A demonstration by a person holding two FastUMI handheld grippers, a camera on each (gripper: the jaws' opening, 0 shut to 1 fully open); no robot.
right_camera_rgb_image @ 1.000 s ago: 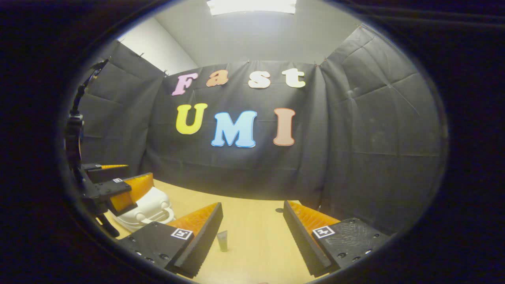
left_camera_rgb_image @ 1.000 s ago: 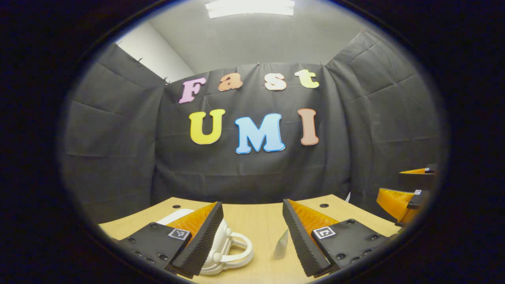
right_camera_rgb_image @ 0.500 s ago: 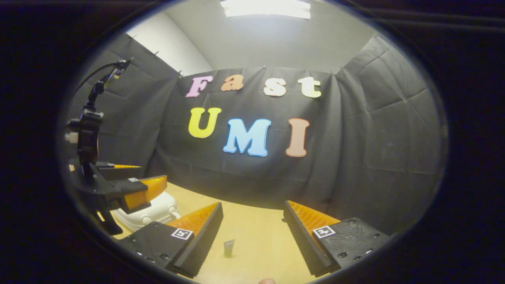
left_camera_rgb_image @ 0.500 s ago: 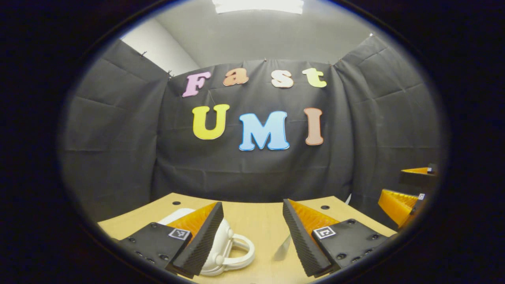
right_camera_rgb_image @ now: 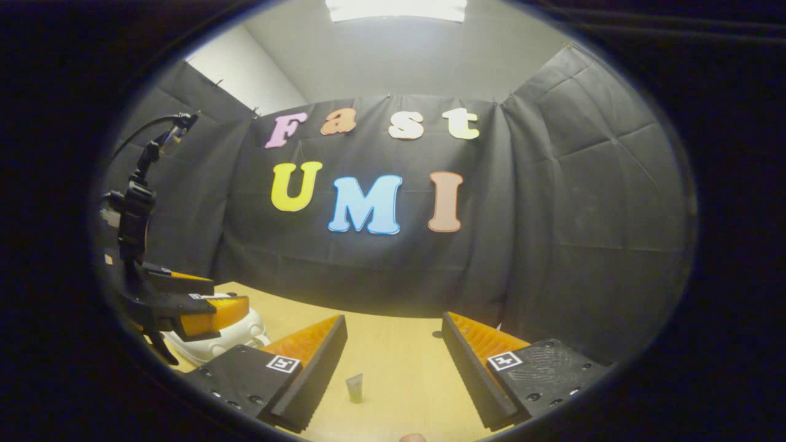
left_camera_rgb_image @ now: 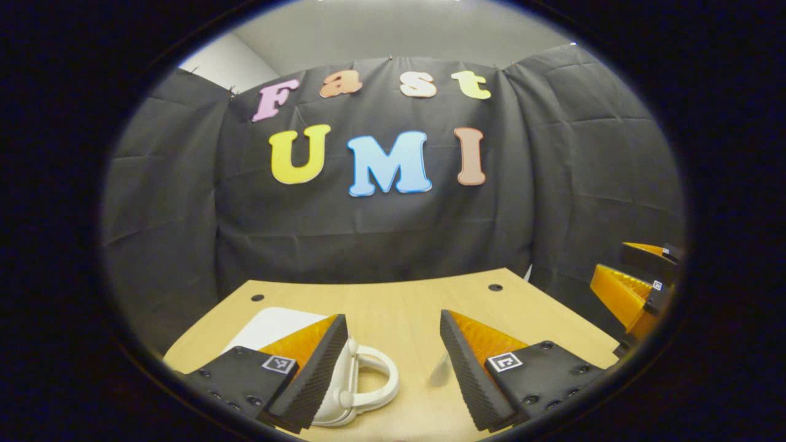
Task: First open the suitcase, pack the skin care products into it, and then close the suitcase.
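One white suitcase (left_camera_rgb_image: 353,383), lid down, lies flat on the desk (left_camera_rgb_image: 399,301); its handle points toward the desk's middle, and the left gripper's (left_camera_rgb_image: 393,362) left finger hides part of the shell. One small tube (right_camera_rgb_image: 354,388) stands upright on the desk between the right gripper's (right_camera_rgb_image: 393,368) fingers, touching neither; in the left gripper view it is half hidden behind a finger. Two grippers, both spread wide, gripping nothing. Two round holes in the desk's far edge.
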